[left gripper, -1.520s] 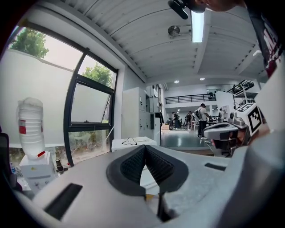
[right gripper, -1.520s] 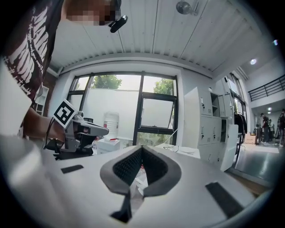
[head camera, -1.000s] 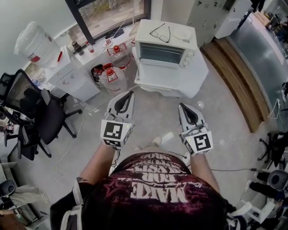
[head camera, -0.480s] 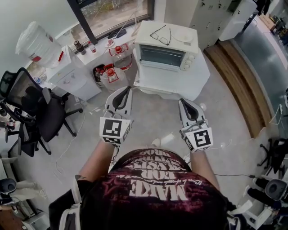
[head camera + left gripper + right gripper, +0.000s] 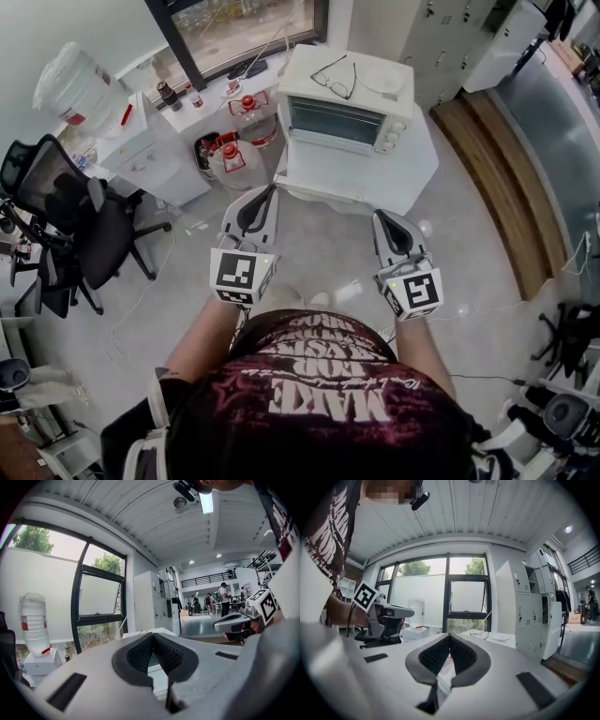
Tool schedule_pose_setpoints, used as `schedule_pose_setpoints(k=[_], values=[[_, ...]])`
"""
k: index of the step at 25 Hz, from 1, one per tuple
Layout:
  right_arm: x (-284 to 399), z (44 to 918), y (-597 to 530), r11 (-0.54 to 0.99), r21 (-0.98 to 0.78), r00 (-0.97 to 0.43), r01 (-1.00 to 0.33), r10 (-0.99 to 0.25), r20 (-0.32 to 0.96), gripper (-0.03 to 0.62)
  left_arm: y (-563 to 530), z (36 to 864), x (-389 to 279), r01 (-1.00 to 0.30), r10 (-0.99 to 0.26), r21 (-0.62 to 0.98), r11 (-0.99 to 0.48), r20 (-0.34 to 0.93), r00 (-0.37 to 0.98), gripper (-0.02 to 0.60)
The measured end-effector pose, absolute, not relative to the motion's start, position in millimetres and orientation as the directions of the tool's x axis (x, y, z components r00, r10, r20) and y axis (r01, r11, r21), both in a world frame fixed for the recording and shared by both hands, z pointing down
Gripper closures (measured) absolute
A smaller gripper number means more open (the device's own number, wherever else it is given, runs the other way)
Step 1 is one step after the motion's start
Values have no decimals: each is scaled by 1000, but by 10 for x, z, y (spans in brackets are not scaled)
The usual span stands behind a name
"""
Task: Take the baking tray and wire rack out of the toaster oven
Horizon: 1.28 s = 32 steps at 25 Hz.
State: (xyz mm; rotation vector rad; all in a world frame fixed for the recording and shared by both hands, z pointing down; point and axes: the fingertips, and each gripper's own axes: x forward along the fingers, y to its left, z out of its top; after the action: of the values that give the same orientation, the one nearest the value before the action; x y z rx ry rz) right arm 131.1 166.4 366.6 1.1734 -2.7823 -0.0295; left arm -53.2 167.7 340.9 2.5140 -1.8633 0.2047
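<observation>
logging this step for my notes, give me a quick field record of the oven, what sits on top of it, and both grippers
toaster oven: white, on a white table, door shut
on top of oven: glasses, round white dish
baking tray and wire rack: not out; cannot be made out behind the door
left gripper: jaws together, empty, short of the oven
right gripper: jaws together, empty, short of the oven
beside table: red-capped water jugs on the floor

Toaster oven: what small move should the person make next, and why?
Probably bring both grippers closer to the toaster oven. Its door looks shut, and the left gripper and right gripper, both closed and empty, hang short of its white table.
</observation>
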Motion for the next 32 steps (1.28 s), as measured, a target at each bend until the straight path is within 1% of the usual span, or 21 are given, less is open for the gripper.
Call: schedule_pose_setpoints(k=[6, 13, 32], values=[[1265, 3723, 1650, 715, 53, -706, -697, -698, 118, 592, 1669, 3465, -574, -956, -953, -77, -284, 131, 272, 575], [1197, 3795, 1562, 711, 43, -702, -702, -701, 125, 592, 1576, 3505, -619, -950, -947, -74, -304, 138, 292, 575], [789, 3812, 929, 674, 30, -665, -738, -734, 137, 592, 813, 3501, -988, -929, -926, -71, -363, 140, 351, 575]])
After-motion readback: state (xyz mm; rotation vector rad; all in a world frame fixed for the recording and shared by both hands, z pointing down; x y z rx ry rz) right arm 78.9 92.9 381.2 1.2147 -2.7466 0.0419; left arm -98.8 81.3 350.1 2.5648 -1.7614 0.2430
